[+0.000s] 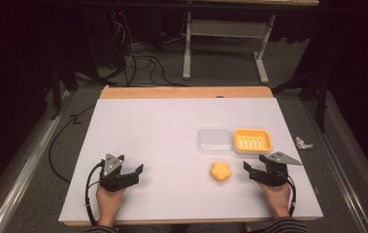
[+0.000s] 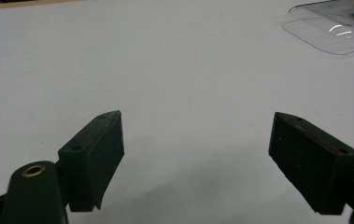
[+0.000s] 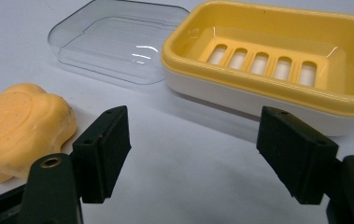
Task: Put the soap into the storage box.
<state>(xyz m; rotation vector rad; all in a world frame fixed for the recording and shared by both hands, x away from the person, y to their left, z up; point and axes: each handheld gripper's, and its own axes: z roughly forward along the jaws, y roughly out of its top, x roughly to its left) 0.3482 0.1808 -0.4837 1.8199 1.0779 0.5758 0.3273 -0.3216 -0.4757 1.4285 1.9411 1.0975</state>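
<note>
Left gripper rests on the white table near its front left, jaws wide apart, holding nothing. Right gripper sits at the front right, jaws likewise spread and empty. Between them, nearer the right one, lies an orange soap bar. Behind it, a clear lid and a yellow soap dish stand side by side.
</note>
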